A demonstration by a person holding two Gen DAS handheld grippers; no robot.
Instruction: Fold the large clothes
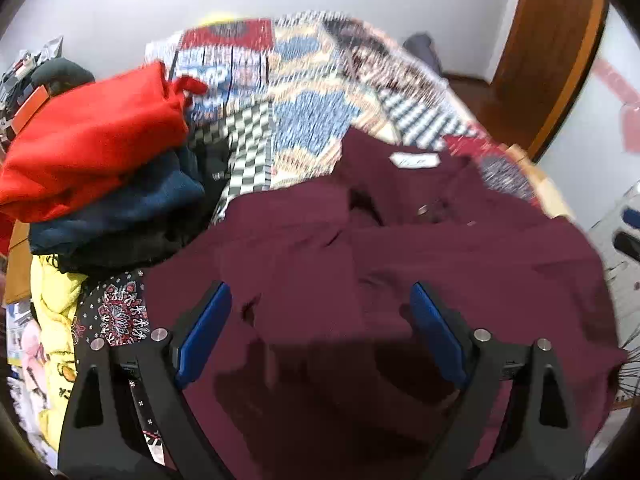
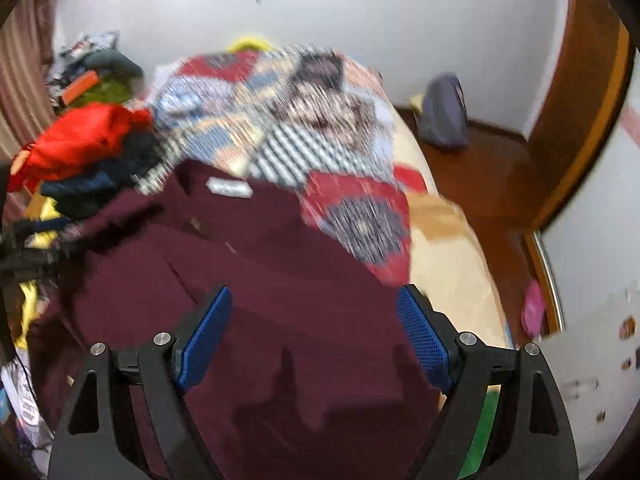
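Note:
A large maroon shirt (image 1: 440, 248) lies spread on the patterned bed cover (image 1: 312, 120), its collar and white neck label (image 1: 415, 159) at the far end. My left gripper (image 1: 320, 300) hovers open above the shirt's near part, nothing between its blue pads (image 1: 204, 332). In the right wrist view the same maroon shirt (image 2: 280, 280) fills the middle, with its label (image 2: 229, 187) up left. My right gripper (image 2: 314, 300) stands open above the shirt near its right edge, its blue pads (image 2: 424, 340) clear of the cloth. Both views are motion-blurred.
A pile of folded clothes, red (image 1: 96, 136) on top of dark blue (image 1: 120, 208), sits at the left of the bed, with yellow cloth (image 1: 56, 320) below it. A wooden door (image 2: 580, 120) and a grey bag (image 2: 444, 112) on the floor are at the right.

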